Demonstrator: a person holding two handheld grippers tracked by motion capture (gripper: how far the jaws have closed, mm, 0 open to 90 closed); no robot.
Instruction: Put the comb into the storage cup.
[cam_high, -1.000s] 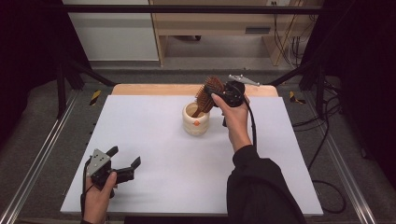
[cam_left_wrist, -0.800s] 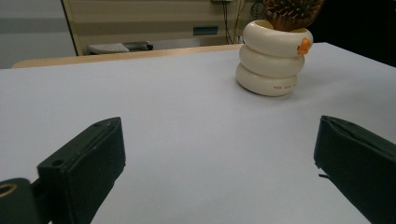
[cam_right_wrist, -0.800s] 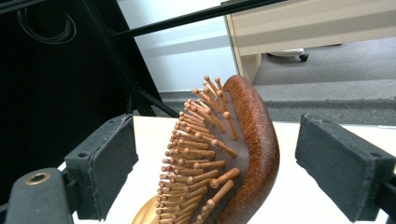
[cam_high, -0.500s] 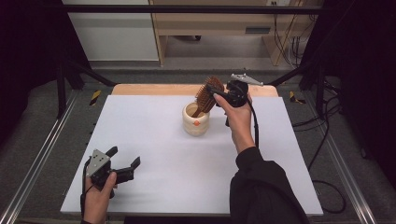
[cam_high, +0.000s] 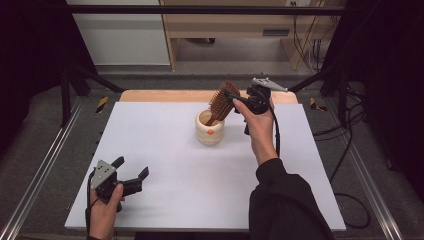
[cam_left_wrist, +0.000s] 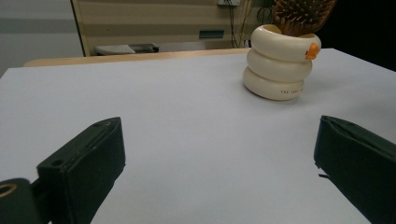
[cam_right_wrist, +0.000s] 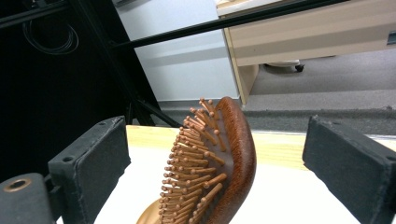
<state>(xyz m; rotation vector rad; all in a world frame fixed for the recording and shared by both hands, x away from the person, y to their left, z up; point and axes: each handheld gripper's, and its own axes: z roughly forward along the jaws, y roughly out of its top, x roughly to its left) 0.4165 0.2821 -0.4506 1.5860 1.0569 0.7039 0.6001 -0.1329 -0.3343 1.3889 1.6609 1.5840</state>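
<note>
A brown wooden hairbrush (cam_high: 221, 104) stands handle-down in a cream ringed cup (cam_high: 210, 128) with an orange spot, at the far middle of the white table (cam_high: 165, 150). My right gripper (cam_high: 231, 98) is open at the brush head's right side. In the right gripper view the bristled head (cam_right_wrist: 219, 158) leans between the wide-apart jaws, touching neither. My left gripper (cam_high: 132, 168) rests open near the front left edge, holding nothing. From the left gripper view, the cup (cam_left_wrist: 279, 65) and the brush (cam_left_wrist: 299, 14) sit far ahead to the right.
A wooden strip (cam_high: 150, 96) runs along the table's far edge. Metal rails (cam_high: 40, 175) flank the table on both sides. Cables (cam_high: 350, 150) lie on the floor to the right, and a desk (cam_high: 240, 25) stands behind.
Almost nothing: the right hand has shifted very slightly to the right beside the brush. The brush, the cup and the left gripper have stayed put.
</note>
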